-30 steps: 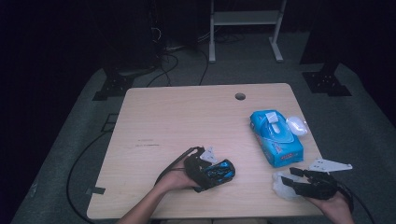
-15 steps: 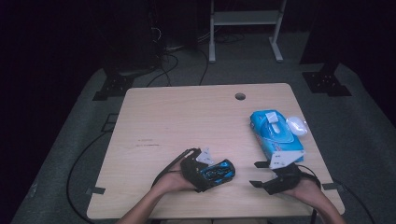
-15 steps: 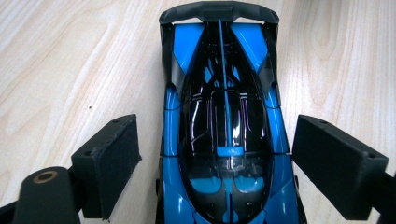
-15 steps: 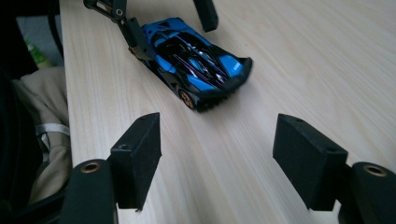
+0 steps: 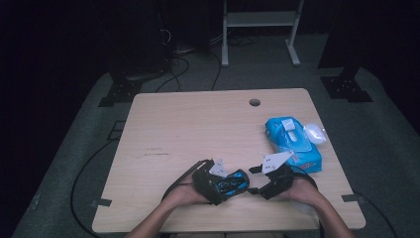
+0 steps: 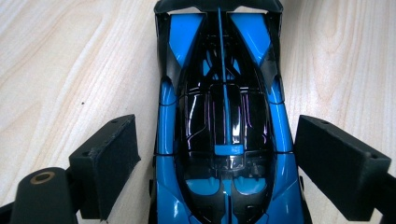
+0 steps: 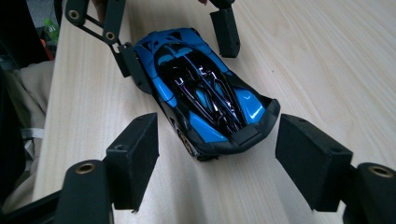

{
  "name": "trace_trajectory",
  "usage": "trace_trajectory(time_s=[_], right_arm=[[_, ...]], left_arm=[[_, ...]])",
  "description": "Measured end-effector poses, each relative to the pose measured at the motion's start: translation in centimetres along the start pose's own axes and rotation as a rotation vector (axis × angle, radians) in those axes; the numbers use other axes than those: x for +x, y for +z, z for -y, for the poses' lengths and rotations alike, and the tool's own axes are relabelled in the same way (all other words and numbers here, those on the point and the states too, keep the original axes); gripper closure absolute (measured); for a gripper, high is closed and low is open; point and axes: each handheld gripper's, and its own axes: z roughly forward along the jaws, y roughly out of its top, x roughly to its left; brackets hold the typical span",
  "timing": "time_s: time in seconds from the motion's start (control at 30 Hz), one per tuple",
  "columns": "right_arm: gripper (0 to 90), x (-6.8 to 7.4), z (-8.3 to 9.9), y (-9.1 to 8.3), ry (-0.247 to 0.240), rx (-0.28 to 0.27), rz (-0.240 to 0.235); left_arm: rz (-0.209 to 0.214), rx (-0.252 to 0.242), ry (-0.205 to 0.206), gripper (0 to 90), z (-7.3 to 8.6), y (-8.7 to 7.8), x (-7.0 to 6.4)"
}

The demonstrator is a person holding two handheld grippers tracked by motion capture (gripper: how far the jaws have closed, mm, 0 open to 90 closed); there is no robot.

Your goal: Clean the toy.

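The toy car point(image 7: 205, 100) is seen mid-frame, its long side pointing at the right claw point(image 7: 217, 163) — wide open, empty; the left claw point(image 6: 217, 163) is spread around it, not pinching

in my left tool's view the toy car point(image 6: 224, 140) runs off the bottom edge; its wheels are hidden.
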Motion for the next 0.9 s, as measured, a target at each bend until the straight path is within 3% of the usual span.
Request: trace_trajectory(time_s=[0.33,0.53,0.63,0.7,0.9], right_arm=[[29.4,-0.3,0.1,0.8,-0.02,0.011,0.0],[29.1,0.0,0.1,0.3,-0.02,0.004,0.0],[28.8,0.2,0.0,-0.1,-0.021,-0.009,0.001],[28.6,0.4,0.0,-0.3,-0.023,-0.015,0.003],[27.6,1.0,-0.1,-1.3,-0.017,-0.035,0.009]], left_arm=[[0.01,0.021,-0.014,14.4,-0.3,0.8,0.3],[0.017,0.048,0.001,15.7,-0.8,1.4,0.4],[0.037,0.054,0.018,22.9,-1.2,1.4,0.2],[0.03,0.075,0.023,24.2,-1.4,1.4,0.1],[0.035,0.118,0.015,24.6,-1.9,1.4,0.2]])
